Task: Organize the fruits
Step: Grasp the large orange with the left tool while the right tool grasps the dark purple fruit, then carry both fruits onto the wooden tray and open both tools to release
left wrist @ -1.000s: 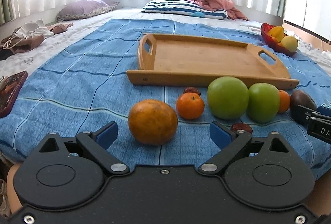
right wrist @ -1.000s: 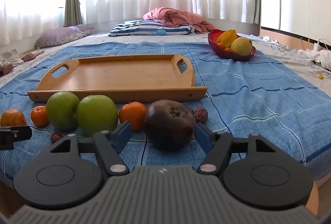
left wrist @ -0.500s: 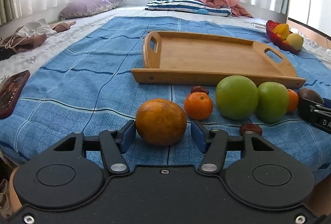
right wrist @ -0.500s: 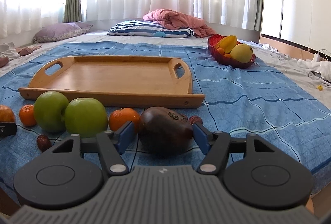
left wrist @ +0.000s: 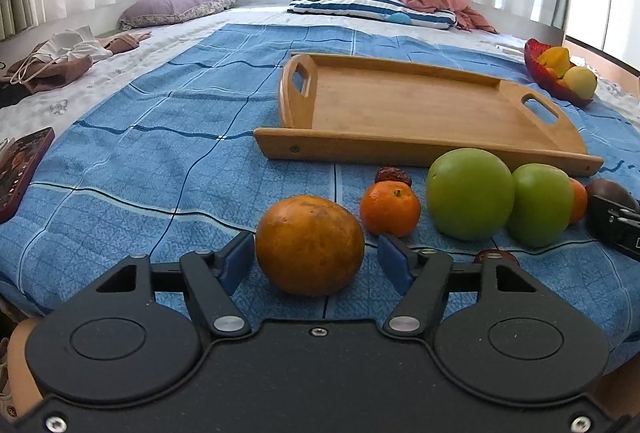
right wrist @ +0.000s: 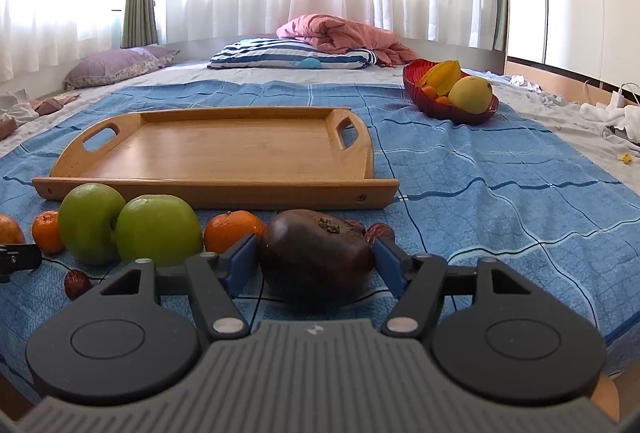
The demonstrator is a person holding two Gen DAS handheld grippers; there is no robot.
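A large orange (left wrist: 310,245) rests on the blue bedspread between the blue pads of my left gripper (left wrist: 314,255). Its jaws are opening, with a gap showing at the right pad. A dark purple-brown fruit (right wrist: 316,261) lies between the pads of my right gripper (right wrist: 316,257), whose jaws are also opening, and the pads stand just off its sides. Between the two grippers sit a tangerine (left wrist: 390,207), two green apples (left wrist: 470,193) (left wrist: 540,205) and another tangerine (right wrist: 232,233). The wooden tray (left wrist: 420,105) lies behind the row of fruit with nothing in it.
A red bowl (right wrist: 444,109) with yellow fruit stands at the back right. Small dark dates (left wrist: 392,175) (right wrist: 76,283) lie among the fruit. A dark red phone-like slab (left wrist: 20,169) sits at the bed's left edge. Pillows and a pink blanket lie at the far end.
The left jaws came in from wide around the large orange, then eased apart a little. The right jaws narrowed on the dark fruit and widened again. Both fruits stay on the bed.
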